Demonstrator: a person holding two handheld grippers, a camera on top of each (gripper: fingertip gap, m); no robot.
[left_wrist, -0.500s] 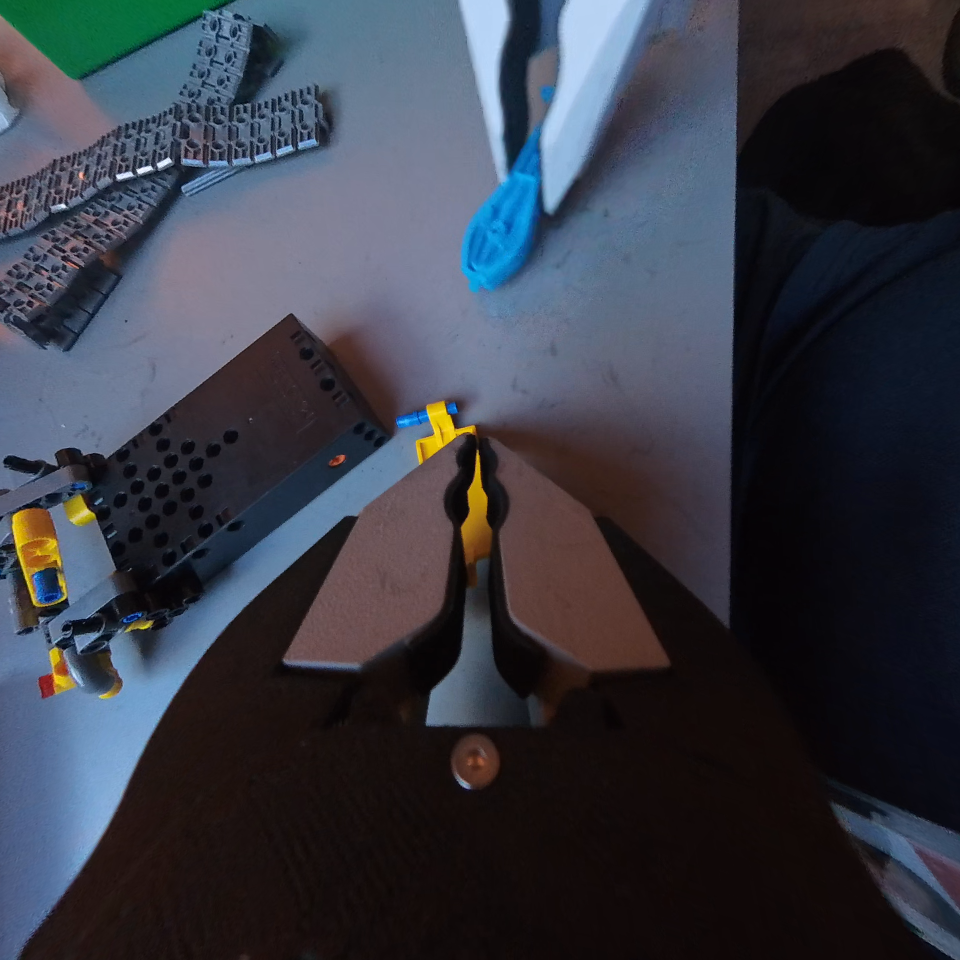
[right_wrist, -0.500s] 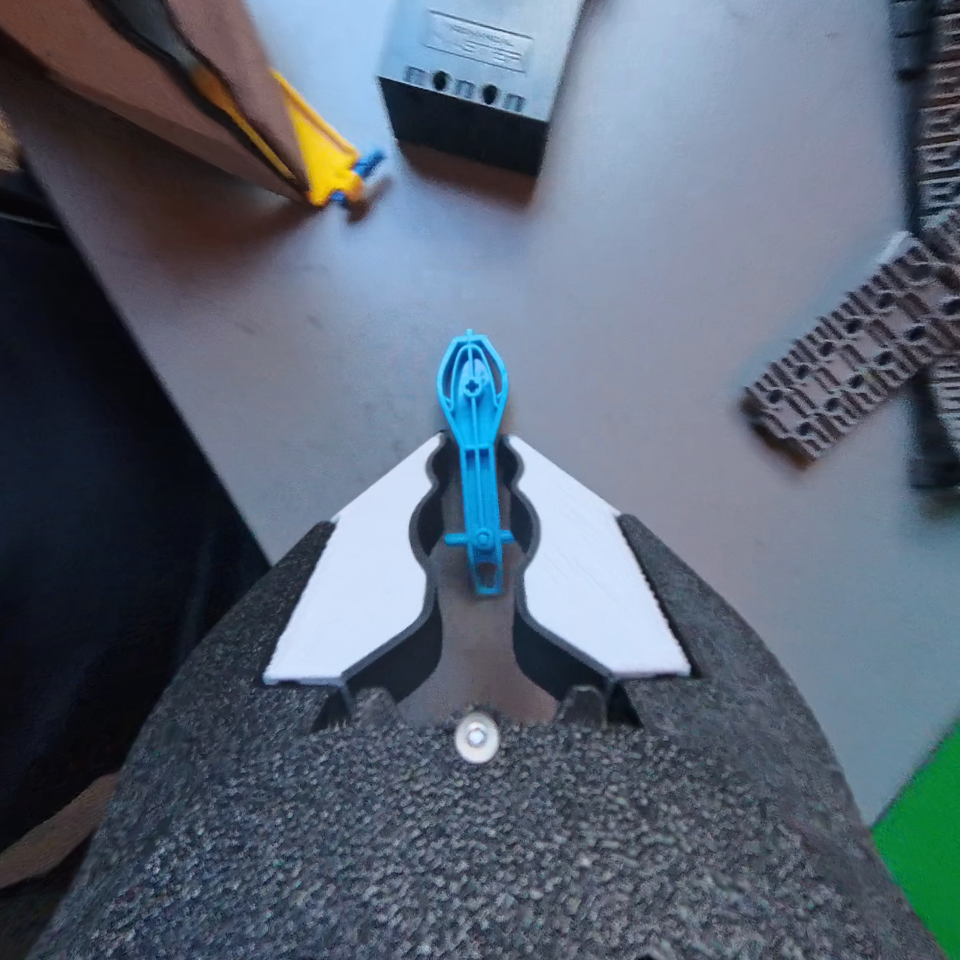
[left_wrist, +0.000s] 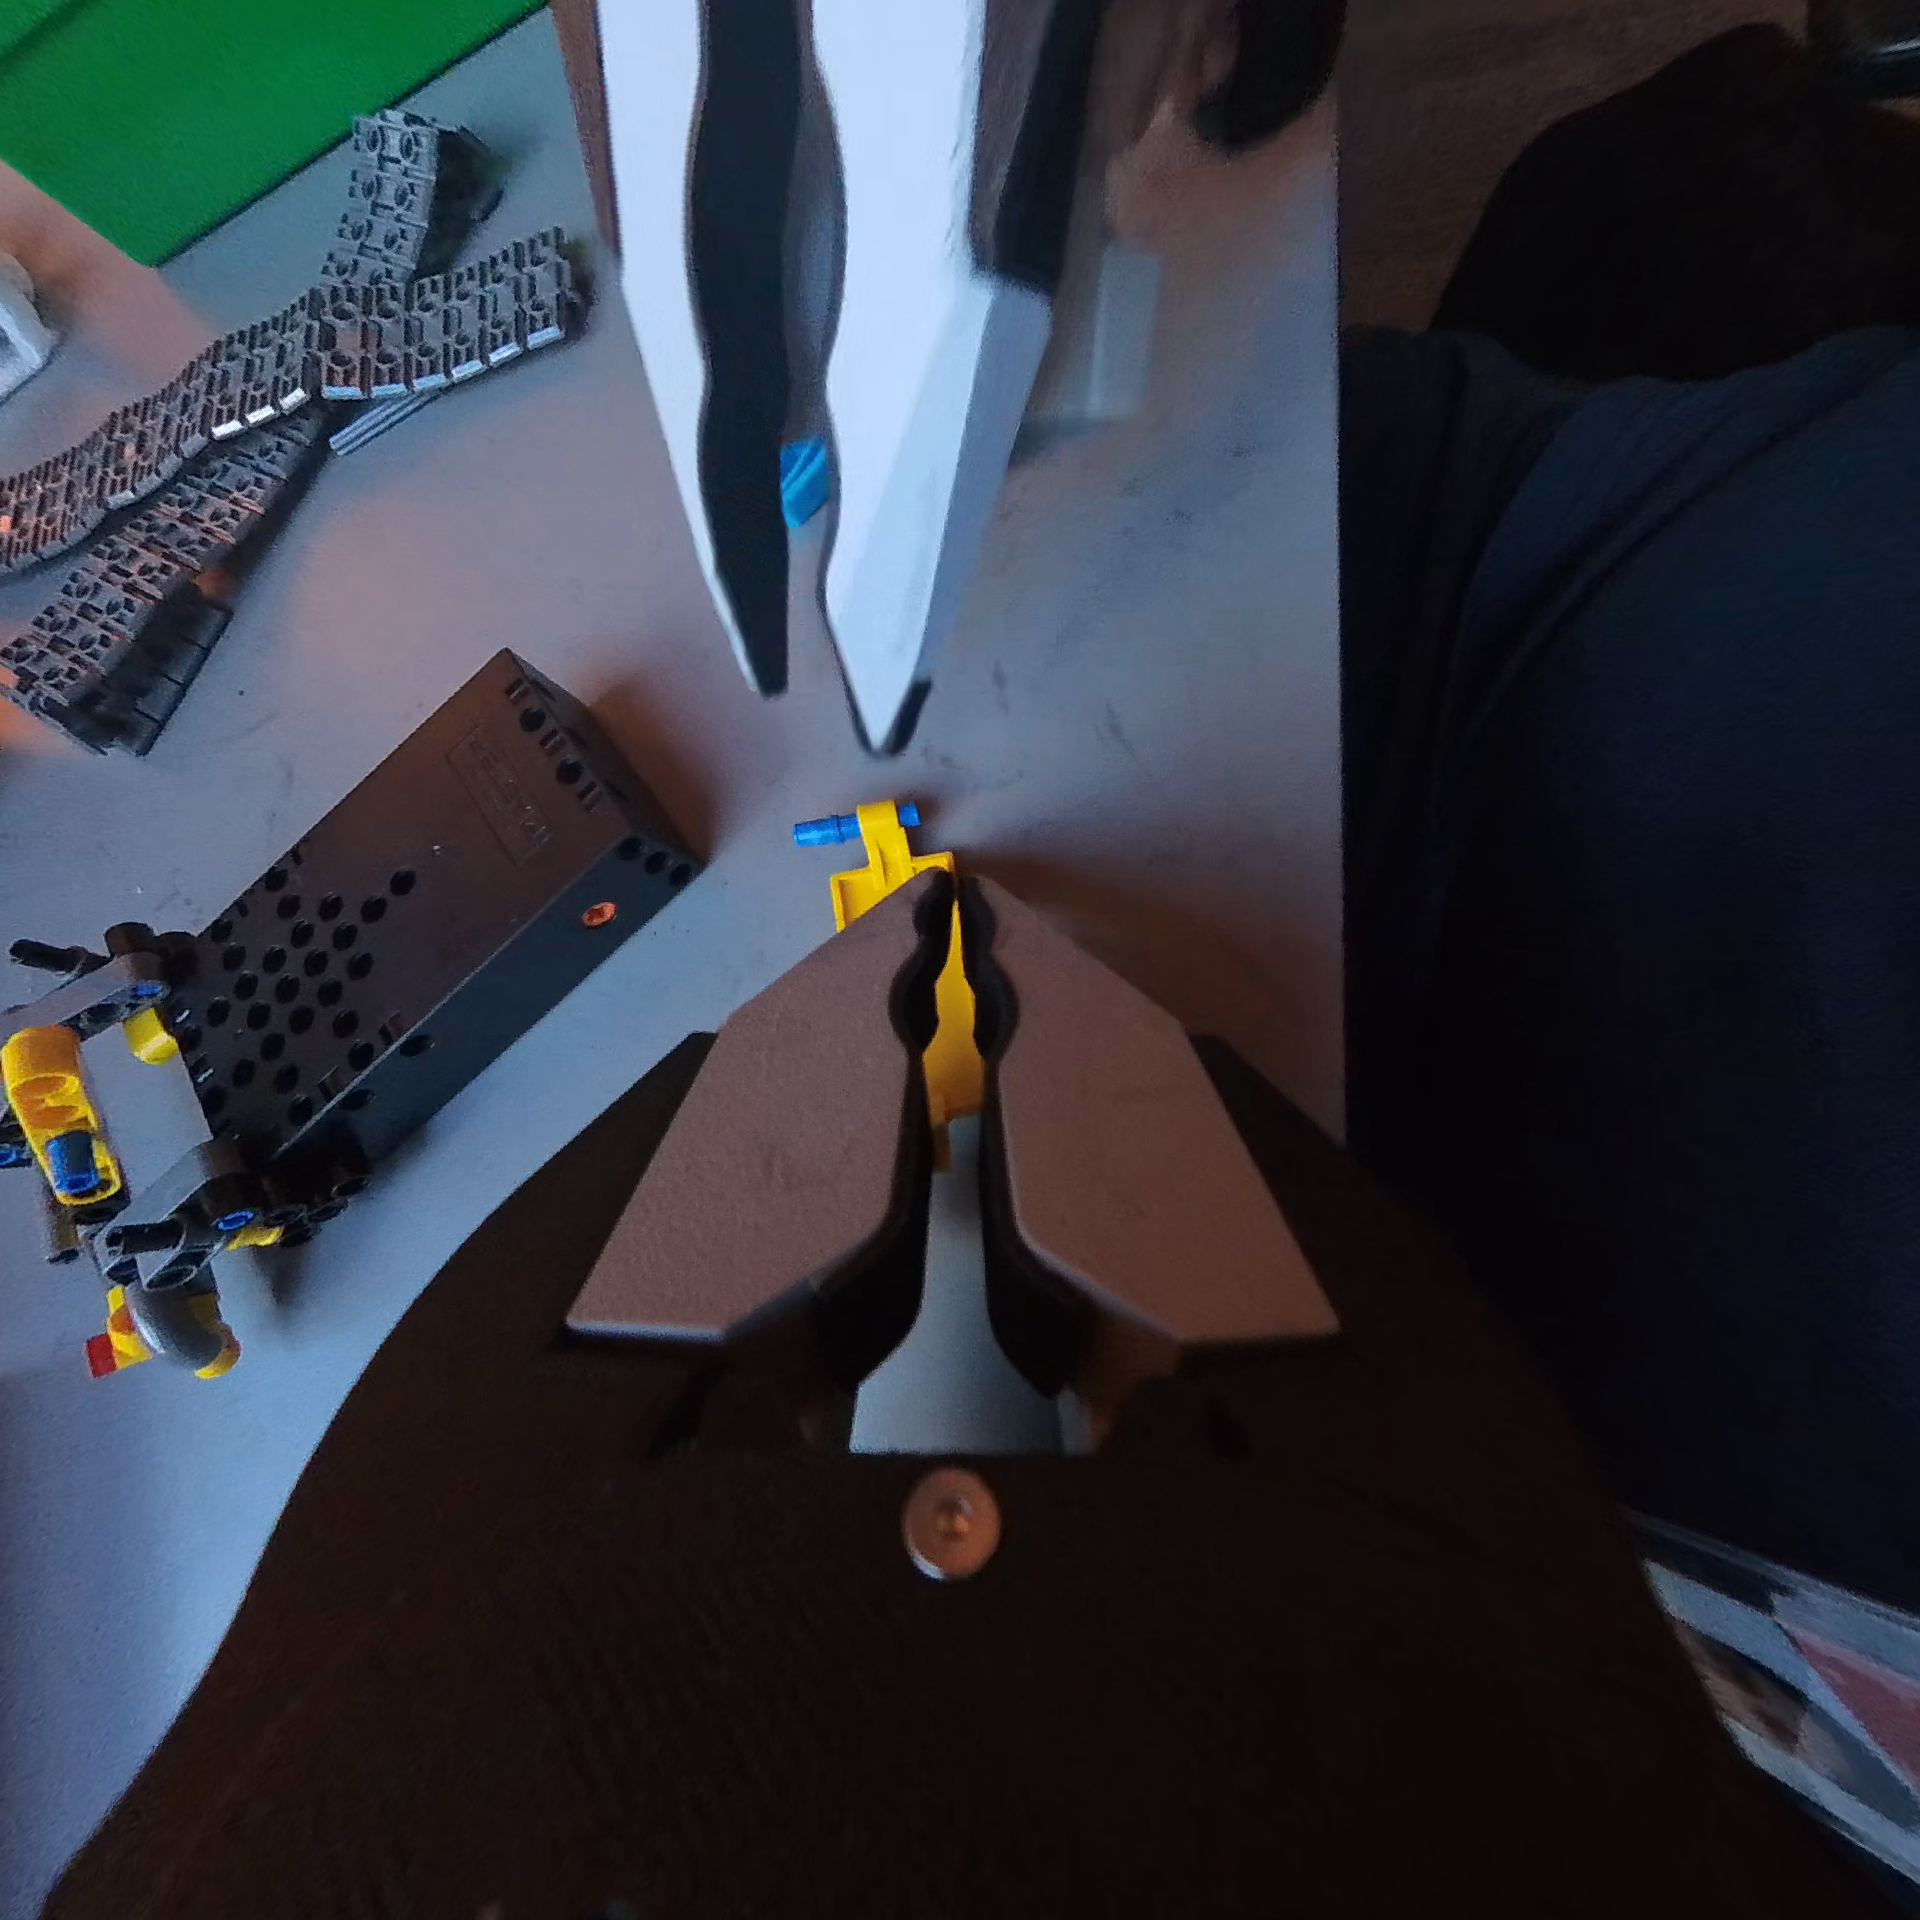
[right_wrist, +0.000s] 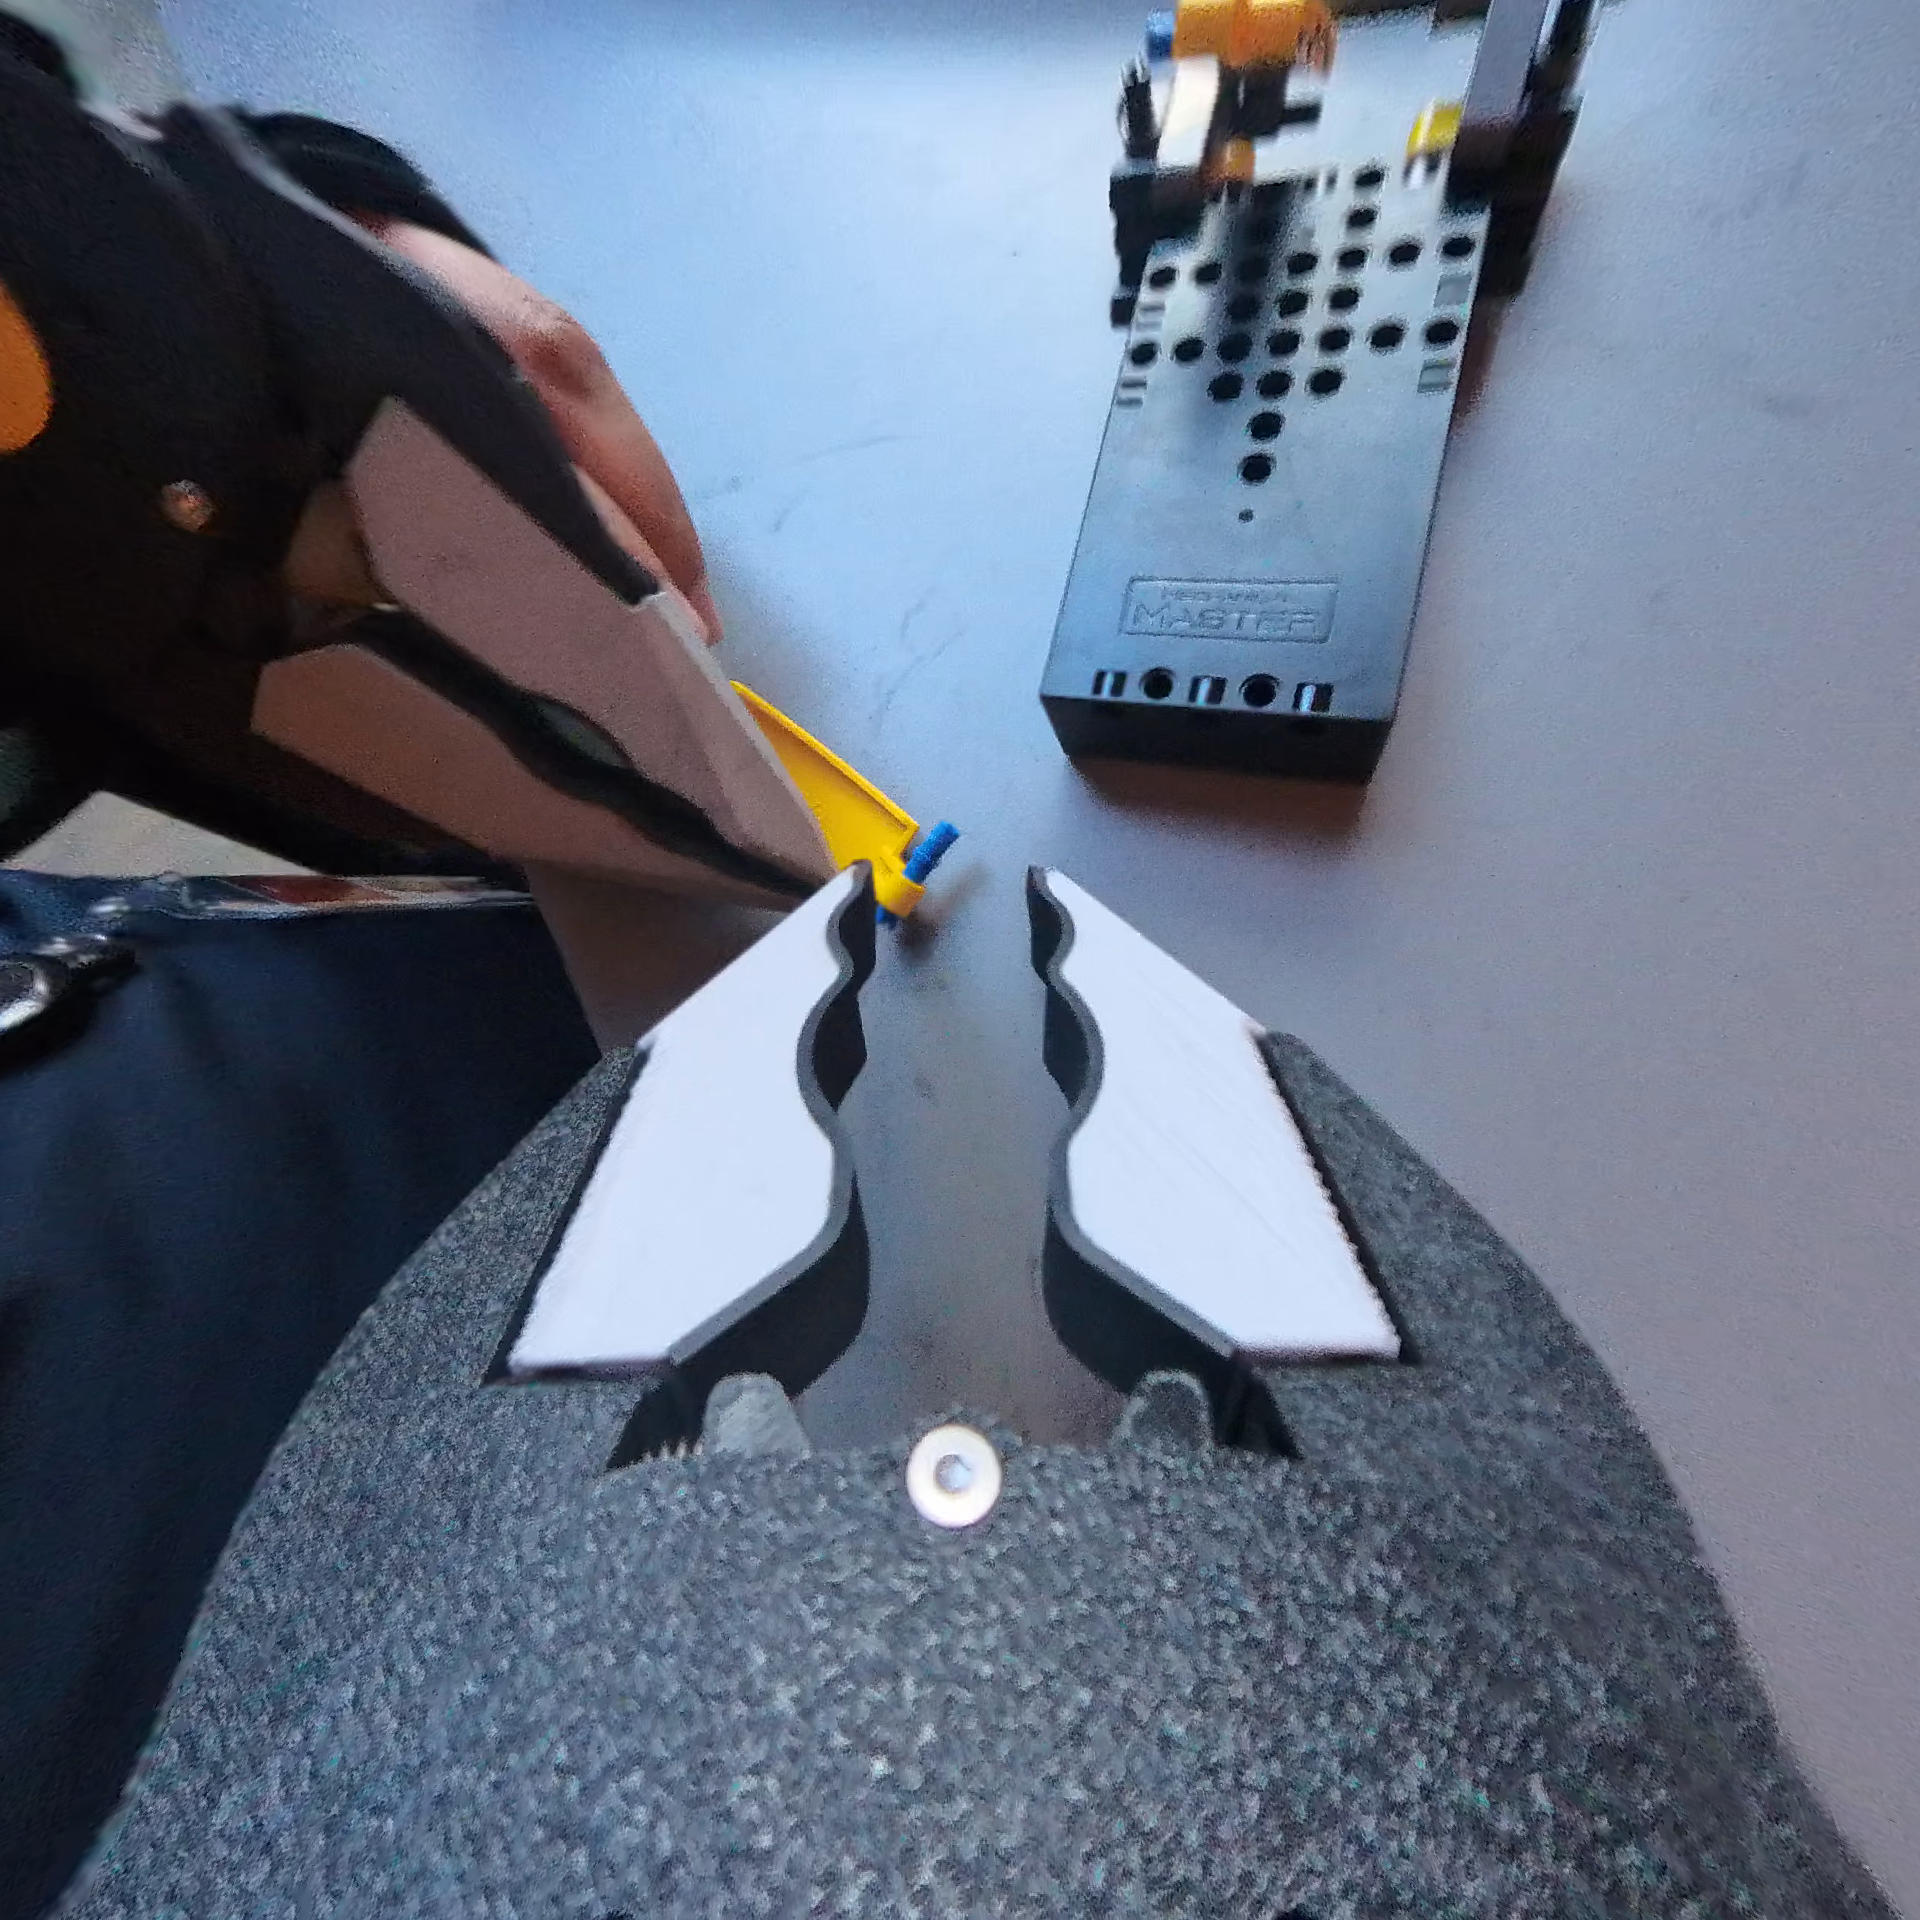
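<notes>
My left gripper (left_wrist: 956, 883) is shut on a yellow plastic piece (left_wrist: 883, 862) with a small blue pin (left_wrist: 826, 829) through its tip, held low over the grey table (left_wrist: 1143, 623). My right gripper (right_wrist: 948, 878) is open and empty. Its white fingers straddle the spot just beside the yellow piece (right_wrist: 831, 779) and blue pin (right_wrist: 930, 847), and its left fingertip nearly touches them. In the left wrist view the right gripper (left_wrist: 826, 717) comes down from above. A blue bit (left_wrist: 805, 478) shows through its gap; where it rests I cannot tell. The left gripper (right_wrist: 810, 878) enters from the left.
A black perforated box (left_wrist: 416, 935) lies left of the grippers, with a small yellow and grey assembly (left_wrist: 83, 1143) at its far end. Grey track links (left_wrist: 260, 416) and a green board (left_wrist: 187, 104) lie beyond. The table edge and a person's dark clothing (left_wrist: 1662, 935) are right. Left and right tips are no more than a few centimetres apart.
My right gripper has opened and no longer holds the blue piece. It has moved close to the yellow piece's tip. My left gripper has stayed shut on the yellow piece.
</notes>
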